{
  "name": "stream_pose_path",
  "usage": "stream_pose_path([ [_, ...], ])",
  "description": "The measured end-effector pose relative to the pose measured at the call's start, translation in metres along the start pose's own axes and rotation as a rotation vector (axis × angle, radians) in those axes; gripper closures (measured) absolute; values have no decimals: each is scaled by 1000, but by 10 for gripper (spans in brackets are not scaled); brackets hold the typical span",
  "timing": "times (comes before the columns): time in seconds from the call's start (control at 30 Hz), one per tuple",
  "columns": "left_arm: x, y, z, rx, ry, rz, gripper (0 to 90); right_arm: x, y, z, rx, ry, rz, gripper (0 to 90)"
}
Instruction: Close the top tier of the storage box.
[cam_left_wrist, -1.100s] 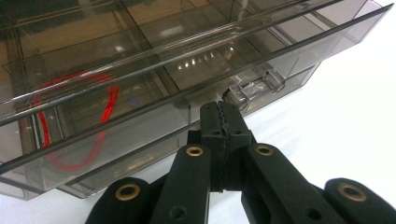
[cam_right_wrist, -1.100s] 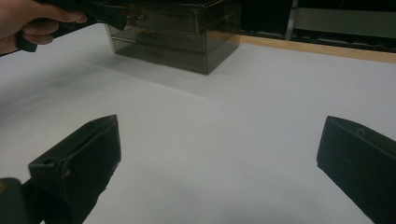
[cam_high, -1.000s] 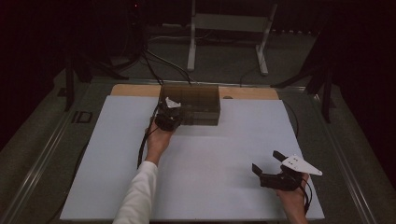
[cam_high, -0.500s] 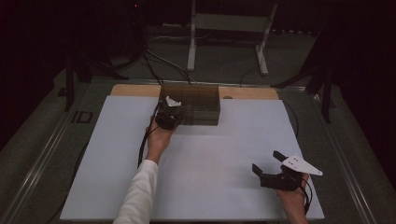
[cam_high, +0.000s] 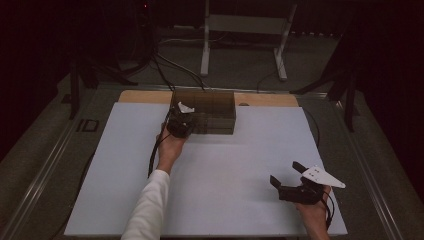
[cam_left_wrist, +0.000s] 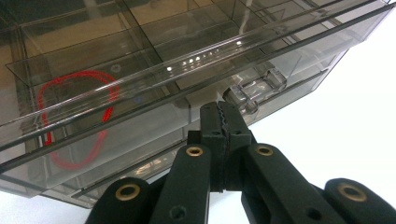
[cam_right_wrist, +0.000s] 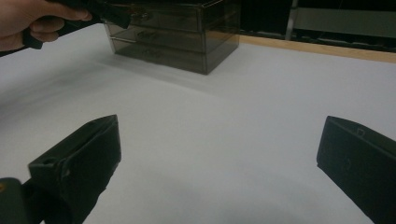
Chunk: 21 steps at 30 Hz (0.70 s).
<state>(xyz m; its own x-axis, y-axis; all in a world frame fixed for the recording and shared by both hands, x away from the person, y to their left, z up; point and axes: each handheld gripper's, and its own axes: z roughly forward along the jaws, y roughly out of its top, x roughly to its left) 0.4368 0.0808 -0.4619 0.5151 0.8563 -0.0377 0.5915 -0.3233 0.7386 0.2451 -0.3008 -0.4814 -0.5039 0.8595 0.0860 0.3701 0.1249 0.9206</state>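
- At the far middle of the white worktop (cam_high: 240, 165), up against its wooden back strip (cam_high: 270, 99), stands a smoke-tinted clear plastic drawer cabinet (cam_high: 212, 112).
- Left claw (cam_high: 180, 122) is at the cabinet's near left front, carried by the left hand (cam_high: 170, 145) on an outstretched arm in a white sleeve (cam_high: 147, 205).
- Left gripper view: left claw (cam_left_wrist: 223, 122) has its jaws pressed together, the toothed pads meeting with no gap. Tips sit at the front edge of a drawer (cam_left_wrist: 140, 88), just beside a clear moulded drawer handle (cam_left_wrist: 254, 88). Cannot tell whether a thin lip of the handle is pinched between the pads.
- Same view: a red looped thing (cam_left_wrist: 77, 116) lies inside the drawer, seen through the tinted plastic; what it is cannot be made out.
- Right claw (cam_high: 292, 180) is at the near right of the worktop, well apart from the cabinet, held by the right hand (cam_high: 312, 212).
- Right gripper view: right claw (cam_right_wrist: 219, 168) has its jaws spread wide with bare worktop between them, nothing gripped. The cabinet (cam_right_wrist: 187, 32) stands far ahead, with the left hand (cam_right_wrist: 32, 21) at its front.
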Motion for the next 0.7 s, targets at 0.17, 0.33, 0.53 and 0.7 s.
stream_pose_path([
  [0.17,0,1,1,0,3,0,900,0,0,0,0,-1,1,0],
  [0.33,1,2,2,0,4,-5,900,0,0,0,1,0,1,0],
  [0.53,2,3,2,3,5,-1,900,0,0,0,1,-1,2,0],
  [0.7,1,5,3,-2,9,-5,900,0,0,0,1,-1,2,0],
])
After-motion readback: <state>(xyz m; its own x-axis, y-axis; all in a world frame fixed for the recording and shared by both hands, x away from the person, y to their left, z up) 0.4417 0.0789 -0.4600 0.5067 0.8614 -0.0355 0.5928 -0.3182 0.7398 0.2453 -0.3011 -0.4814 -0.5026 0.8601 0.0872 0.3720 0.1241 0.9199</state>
